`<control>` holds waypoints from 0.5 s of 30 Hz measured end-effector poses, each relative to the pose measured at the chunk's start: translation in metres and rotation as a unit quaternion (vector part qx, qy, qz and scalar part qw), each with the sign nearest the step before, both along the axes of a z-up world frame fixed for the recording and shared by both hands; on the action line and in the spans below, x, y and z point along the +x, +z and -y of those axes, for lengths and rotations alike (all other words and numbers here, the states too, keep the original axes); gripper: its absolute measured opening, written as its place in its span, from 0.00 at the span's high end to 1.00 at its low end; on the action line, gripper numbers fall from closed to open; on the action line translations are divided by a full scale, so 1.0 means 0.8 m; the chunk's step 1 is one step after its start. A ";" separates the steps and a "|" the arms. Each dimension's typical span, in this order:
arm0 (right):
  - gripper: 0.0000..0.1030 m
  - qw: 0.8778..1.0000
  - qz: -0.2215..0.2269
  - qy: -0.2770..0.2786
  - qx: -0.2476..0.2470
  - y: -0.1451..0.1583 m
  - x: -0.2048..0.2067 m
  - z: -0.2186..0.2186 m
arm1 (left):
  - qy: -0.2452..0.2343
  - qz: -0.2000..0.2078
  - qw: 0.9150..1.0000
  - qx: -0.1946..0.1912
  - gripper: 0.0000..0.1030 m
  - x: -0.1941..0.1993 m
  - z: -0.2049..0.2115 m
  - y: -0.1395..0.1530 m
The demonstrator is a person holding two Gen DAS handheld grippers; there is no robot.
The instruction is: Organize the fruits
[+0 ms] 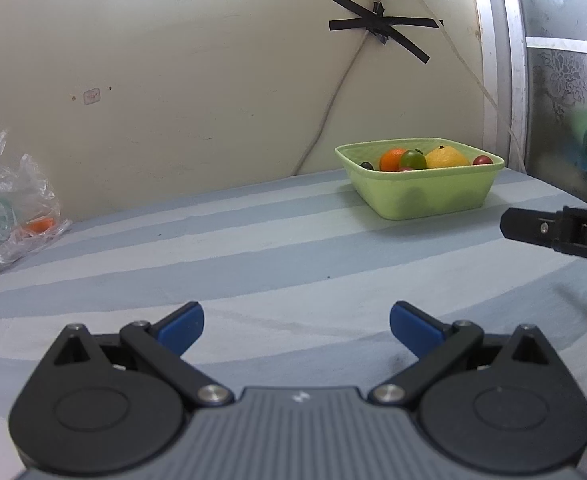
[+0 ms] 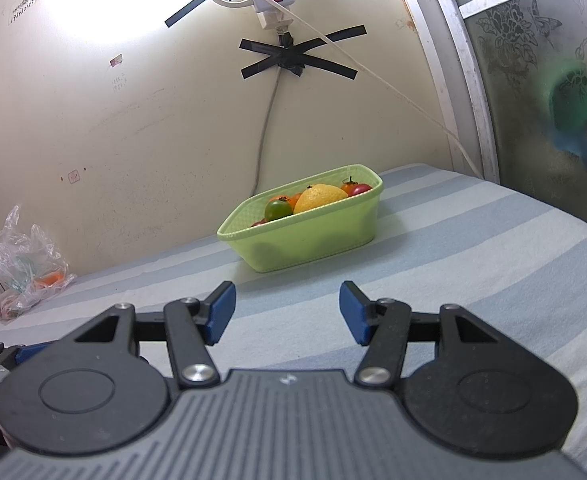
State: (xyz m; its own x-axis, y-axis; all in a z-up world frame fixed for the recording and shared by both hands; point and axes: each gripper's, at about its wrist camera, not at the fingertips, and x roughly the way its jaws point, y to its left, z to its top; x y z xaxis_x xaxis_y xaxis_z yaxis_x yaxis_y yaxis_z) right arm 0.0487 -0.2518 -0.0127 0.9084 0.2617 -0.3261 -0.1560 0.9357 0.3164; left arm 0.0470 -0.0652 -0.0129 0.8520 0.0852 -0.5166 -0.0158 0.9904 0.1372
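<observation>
Fruits in green basket near striped bedsheet's far wall edge, plastic bag far-left, I see left gripper and right gripper both spread apart, empty.

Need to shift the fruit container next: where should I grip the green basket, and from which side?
Grip the green basket by its near rim, coming from the front with the open right gripper, one finger inside the wall and one outside. The rim is thin and flared, while the body looks too wide to span. Avoid the lemon just inside.
</observation>
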 end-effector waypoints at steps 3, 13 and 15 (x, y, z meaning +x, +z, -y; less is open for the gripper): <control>0.42 1.000 0.000 0.001 0.000 0.000 0.001 0.000 | 0.000 -0.004 1.000 0.001 0.00 0.001 0.001 -0.001; 0.42 1.000 -0.001 0.004 0.007 -0.002 0.003 0.001 | 0.013 -0.018 1.000 -0.009 0.00 0.007 -0.006 -0.001; 0.42 1.000 -0.001 0.004 0.009 -0.002 0.003 0.002 | 0.013 -0.021 1.000 -0.009 0.00 0.008 -0.007 0.000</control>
State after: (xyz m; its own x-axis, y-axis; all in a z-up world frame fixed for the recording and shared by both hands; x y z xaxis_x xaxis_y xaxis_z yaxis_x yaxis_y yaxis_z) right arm 0.0509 -0.2531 -0.0143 0.9058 0.2743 -0.3230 -0.1619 0.9284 0.3344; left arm 0.0531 -0.0600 -0.0133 0.8275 0.0981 -0.5529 -0.0372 0.9920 0.1203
